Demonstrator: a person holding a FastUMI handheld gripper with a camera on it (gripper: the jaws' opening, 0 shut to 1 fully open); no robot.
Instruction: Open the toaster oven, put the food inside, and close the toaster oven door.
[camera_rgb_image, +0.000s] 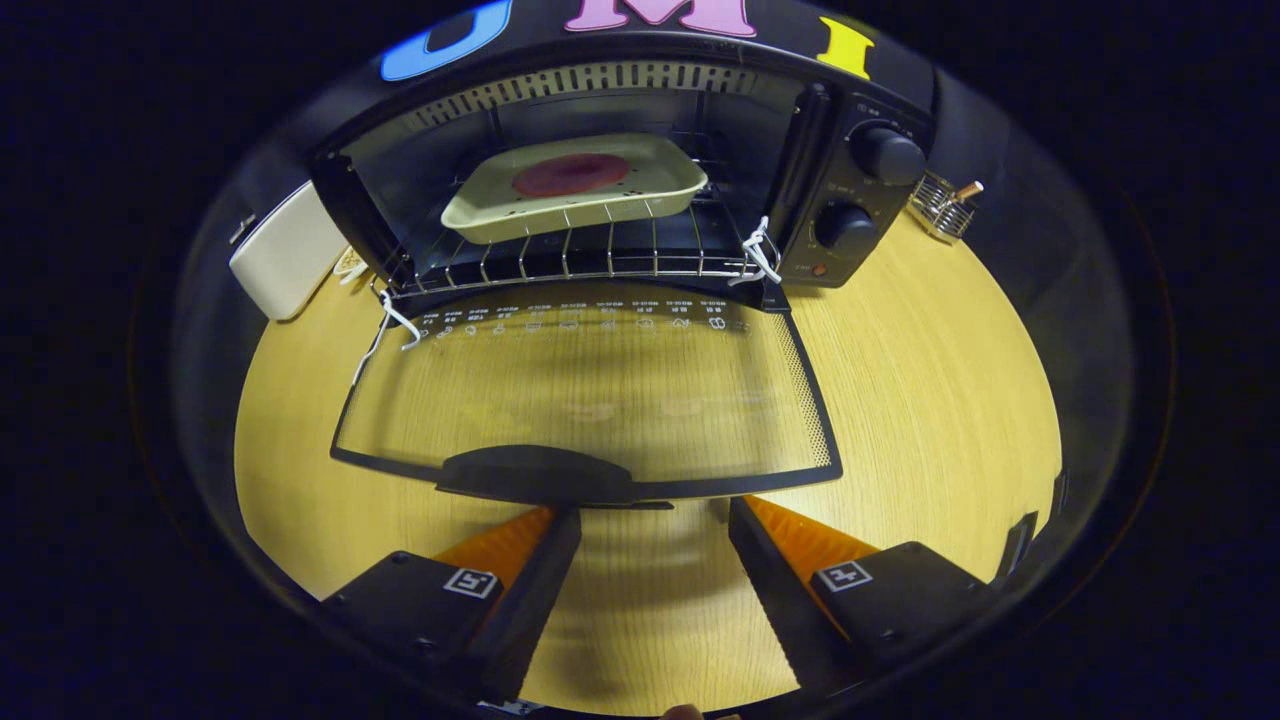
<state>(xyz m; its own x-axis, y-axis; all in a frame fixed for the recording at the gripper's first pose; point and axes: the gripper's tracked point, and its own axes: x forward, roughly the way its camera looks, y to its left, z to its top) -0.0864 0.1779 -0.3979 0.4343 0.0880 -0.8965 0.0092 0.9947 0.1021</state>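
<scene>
**Tray Loaded, Door Down: Handle Lies Just Ahead of the Spread Fingers**

Gripper view: The toaster oven (620, 180) stands on a wooden table (930, 400) with its glass door (590, 400) folded flat toward the camera. Inside, a pale tray (575, 190) holding a round reddish food item (570, 174) rests on the wire rack (570, 255), so loading looks complete and closing the door appears to be what is left. The gripper (655, 520) hovers low over the table with its fingers spread apart and nothing between them. The door's dark handle (540, 472) lies just ahead of the fingertips, nearest the left finger, with its long axis running crosswise to the fingers; by this reading, the door would be lifted up and away toward the oven's mouth. Two control knobs (865, 190) sit on the oven's right panel. A row of small printed symbols runs along the door near the hinge, too small to read. White ties (762, 255) hang at the rack's corners. A cream-coloured box (285, 255) stands left of the oven, a small wire holder (943, 207) to its right.
</scene>
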